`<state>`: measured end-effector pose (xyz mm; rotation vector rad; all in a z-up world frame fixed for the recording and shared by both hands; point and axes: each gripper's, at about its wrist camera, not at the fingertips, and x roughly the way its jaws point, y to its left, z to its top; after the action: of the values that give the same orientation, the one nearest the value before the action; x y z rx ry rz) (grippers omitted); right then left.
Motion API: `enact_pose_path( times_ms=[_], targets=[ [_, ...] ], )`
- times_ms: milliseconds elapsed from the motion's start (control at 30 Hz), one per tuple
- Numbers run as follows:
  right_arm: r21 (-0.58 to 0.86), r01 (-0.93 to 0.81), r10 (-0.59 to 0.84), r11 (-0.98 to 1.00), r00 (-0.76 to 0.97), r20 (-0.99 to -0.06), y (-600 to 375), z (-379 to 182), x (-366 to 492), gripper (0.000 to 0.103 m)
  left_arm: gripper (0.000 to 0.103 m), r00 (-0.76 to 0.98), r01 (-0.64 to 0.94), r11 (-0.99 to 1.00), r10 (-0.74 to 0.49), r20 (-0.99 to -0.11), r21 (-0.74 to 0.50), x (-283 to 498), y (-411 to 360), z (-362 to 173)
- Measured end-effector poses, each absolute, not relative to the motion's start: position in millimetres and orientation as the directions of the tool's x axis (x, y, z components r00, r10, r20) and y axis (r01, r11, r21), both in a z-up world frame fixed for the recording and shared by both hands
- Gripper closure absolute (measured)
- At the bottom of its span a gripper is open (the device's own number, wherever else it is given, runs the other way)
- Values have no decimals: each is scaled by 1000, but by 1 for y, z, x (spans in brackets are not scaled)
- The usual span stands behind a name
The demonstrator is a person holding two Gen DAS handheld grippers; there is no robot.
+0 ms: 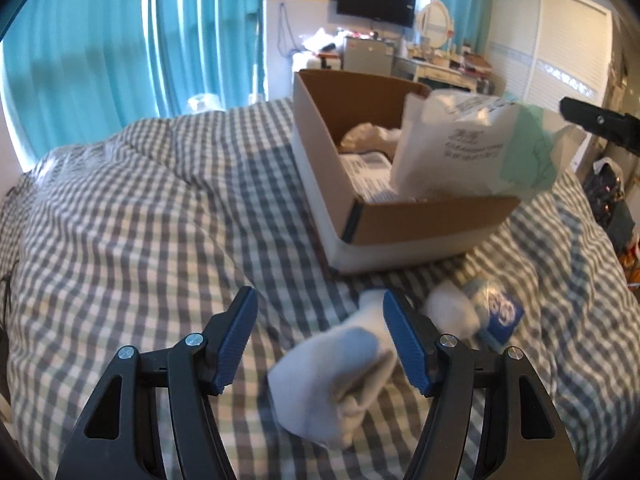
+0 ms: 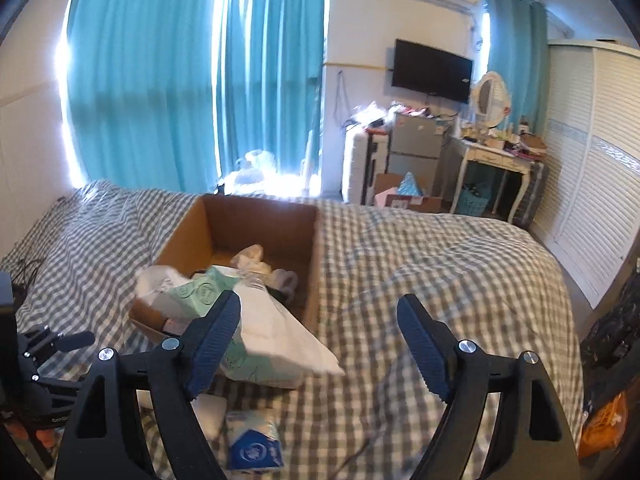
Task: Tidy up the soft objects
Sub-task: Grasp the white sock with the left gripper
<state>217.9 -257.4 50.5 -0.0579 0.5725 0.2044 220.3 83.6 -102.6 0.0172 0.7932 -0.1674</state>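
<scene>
A cardboard box [image 1: 432, 222] stands on the checked bed cover [image 1: 140, 216] and holds several soft packs. A white and mint pack [image 1: 472, 148] sits tilted at the box's near rim; in the right wrist view it [image 2: 276, 344] lies over the box's [image 2: 304, 248] near corner, just beyond my left finger. My left gripper [image 1: 320, 316] is open, and a folded white sock [image 1: 340, 376] lies between its fingers, untouched as far as I can tell. My right gripper [image 2: 320, 320] is open and empty. A blue and white tissue pack [image 1: 496, 312] lies right of the sock.
A white soft bundle [image 1: 452, 308] lies beside the tissue pack, which also shows in the right wrist view [image 2: 254, 444]. Beyond the bed are teal curtains [image 2: 192, 80], a dressing table [image 2: 496, 160], a small fridge [image 2: 416, 144] and a white wardrobe [image 2: 596, 168].
</scene>
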Motion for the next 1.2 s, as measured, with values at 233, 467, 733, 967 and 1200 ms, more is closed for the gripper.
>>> enact_pose_path(
  times_ms=[233,467,733,967,1200],
  targets=[
    [42,-234,215,971,786,-580,-260,37,224,18,37,666,148,988,-132,-734,-43,216,80,-113],
    [24,-272,240,962,800,-550,-252,34,212,18,37,650,144,988,-139,-747,-59,220,83,-120],
    [38,-342,288,939,720,-632,-242,-1,186,18,40,595,177,983,-146,-790,-48,227,75,-141],
    [59,-428,322,902,573,-754,-219,-51,164,18,41,546,247,969,-126,-828,16,219,54,-154],
    [89,-492,334,866,438,-835,-196,-87,153,32,55,552,242,970,-126,-824,14,205,53,-151]
  ],
)
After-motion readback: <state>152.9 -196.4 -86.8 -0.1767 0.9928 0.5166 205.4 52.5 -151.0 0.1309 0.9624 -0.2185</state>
